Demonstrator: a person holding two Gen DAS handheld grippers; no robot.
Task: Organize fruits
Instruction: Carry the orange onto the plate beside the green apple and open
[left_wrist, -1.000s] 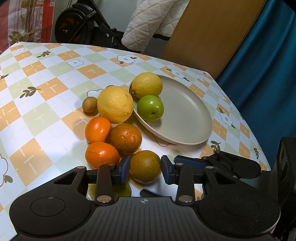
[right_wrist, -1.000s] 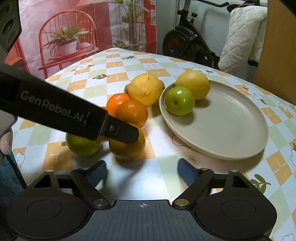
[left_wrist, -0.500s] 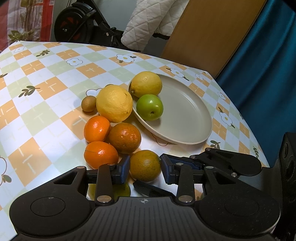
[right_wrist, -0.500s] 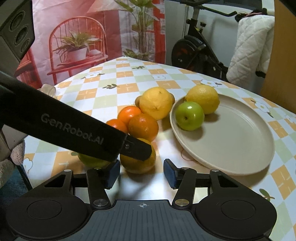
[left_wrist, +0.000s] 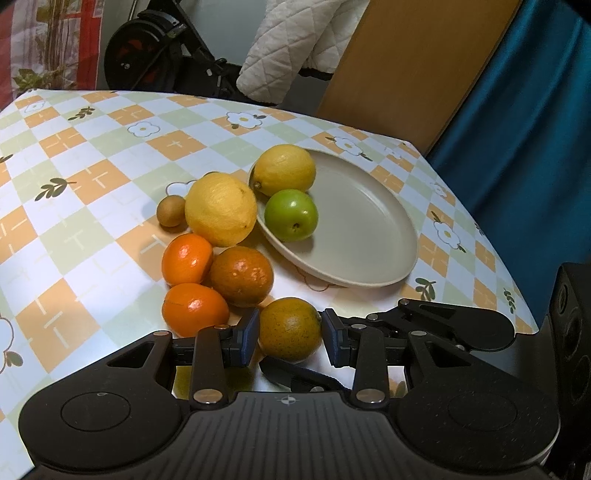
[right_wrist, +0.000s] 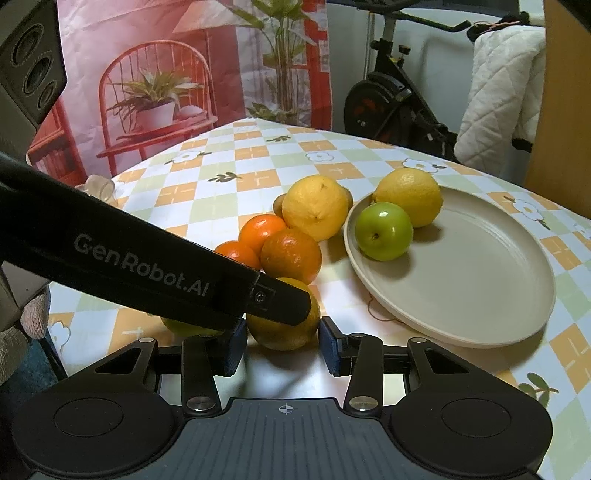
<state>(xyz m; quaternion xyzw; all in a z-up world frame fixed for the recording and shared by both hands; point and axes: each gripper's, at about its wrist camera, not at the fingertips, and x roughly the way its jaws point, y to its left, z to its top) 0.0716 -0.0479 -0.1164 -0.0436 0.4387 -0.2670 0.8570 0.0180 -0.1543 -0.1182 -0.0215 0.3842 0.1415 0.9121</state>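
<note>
A greenish-orange orange (left_wrist: 290, 328) lies on the checked tablecloth before the beige plate (left_wrist: 362, 229). My left gripper (left_wrist: 290, 334) is shut on it, one pad on each side. My right gripper (right_wrist: 282, 343) is closing on the same orange (right_wrist: 280, 332), and its pads meet the fruit's near sides. The left gripper's finger (right_wrist: 288, 302) crosses over the orange in the right wrist view. On the plate (right_wrist: 461, 273) rest a green apple (left_wrist: 291, 216) and a lemon (left_wrist: 284, 170).
Beside the plate lie a large lemon (left_wrist: 221, 208), a dark orange (left_wrist: 242, 277), two bright tangerines (left_wrist: 186, 258), a small brown fruit (left_wrist: 170, 210) and a half-hidden green fruit (right_wrist: 184, 326). The table's edge (left_wrist: 517, 295) drops off at the right, by a teal curtain (left_wrist: 524, 129).
The right gripper's jaws have closed from wide apart onto the orange. The left gripper has kept its hold and has not moved.
</note>
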